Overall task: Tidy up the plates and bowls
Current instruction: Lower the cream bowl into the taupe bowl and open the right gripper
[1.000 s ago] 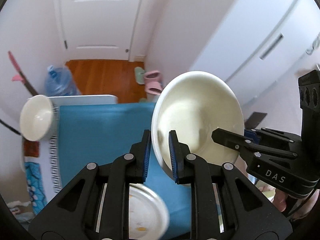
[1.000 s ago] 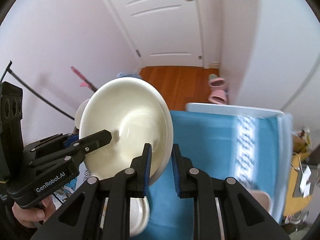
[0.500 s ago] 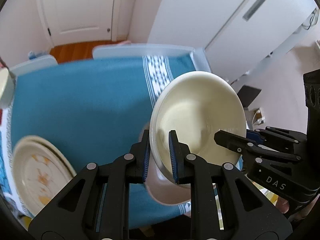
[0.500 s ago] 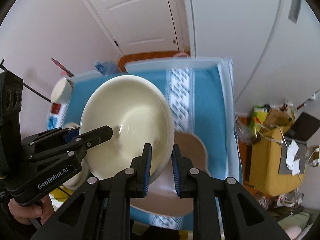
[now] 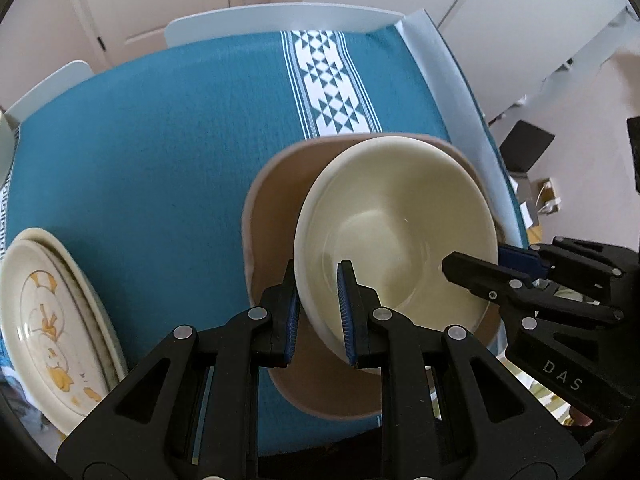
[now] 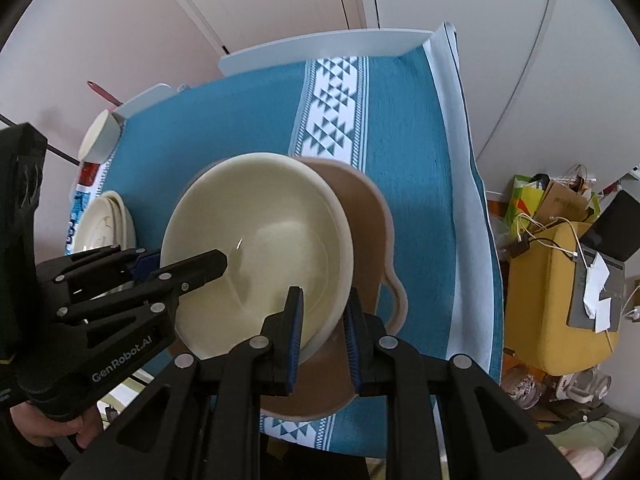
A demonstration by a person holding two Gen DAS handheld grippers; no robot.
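Over the last second both grippers have swung the glossy cream ceramic bowl (image 5: 394, 224) away from the door and down over the wide tan bowl (image 5: 272, 216) on the teal-clothed desk (image 5: 160, 128), so nesting looks close. The left gripper (image 5: 318, 312) clenches its near-left rim; the right gripper (image 6: 322, 330) clamps the opposite rim, the wall sitting between each pair of jaws. Floral cream plates (image 5: 48, 320) lie stacked to the left.

Two markings can be read. In the left wrist view, at the lower right of the frame, the white letters "DAS" stand on the black body of the right gripper (image 5: 472, 276). In the right wrist view, at the lower left of the frame, "GenRobot.AI" is printed in white on the black body of the left gripper (image 6: 180, 268). Print on the paper bag (image 6: 568, 202) at the right is too small to read.
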